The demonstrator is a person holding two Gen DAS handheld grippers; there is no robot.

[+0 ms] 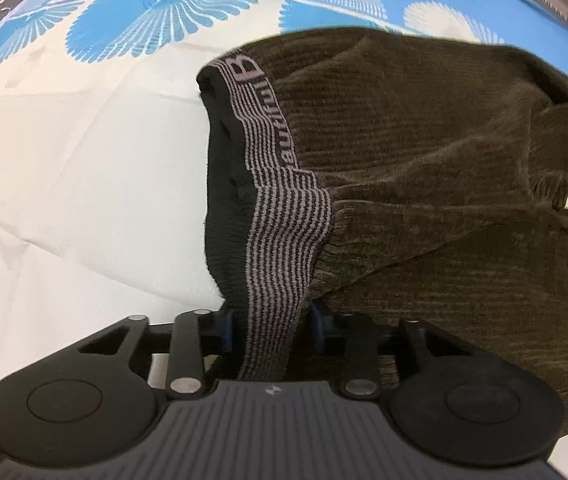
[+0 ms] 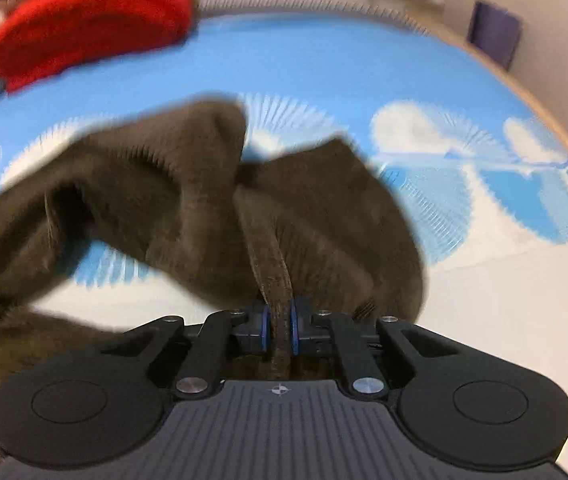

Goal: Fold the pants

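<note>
Brown corduroy pants point(image 1: 424, 152) lie on a bed, with a grey-and-black striped waistband point(image 1: 279, 216) bearing letters. My left gripper point(image 1: 271, 324) is shut on the waistband, which runs up between its blue-padded fingers. In the right wrist view the pants point(image 2: 155, 184) hang lifted and bunched above the bed. My right gripper point(image 2: 279, 324) is shut on a narrow fold of the brown fabric point(image 2: 271, 264), near the leg end. The view is blurred by motion.
The bed cover point(image 1: 75, 168) is white with a blue fan pattern point(image 2: 364, 64). A red garment point(image 2: 91, 20) and white clothes lie at the far left. A wooden bed edge point(image 2: 556, 120) runs along the right, and a purple object point(image 2: 494, 36) stands by the wall.
</note>
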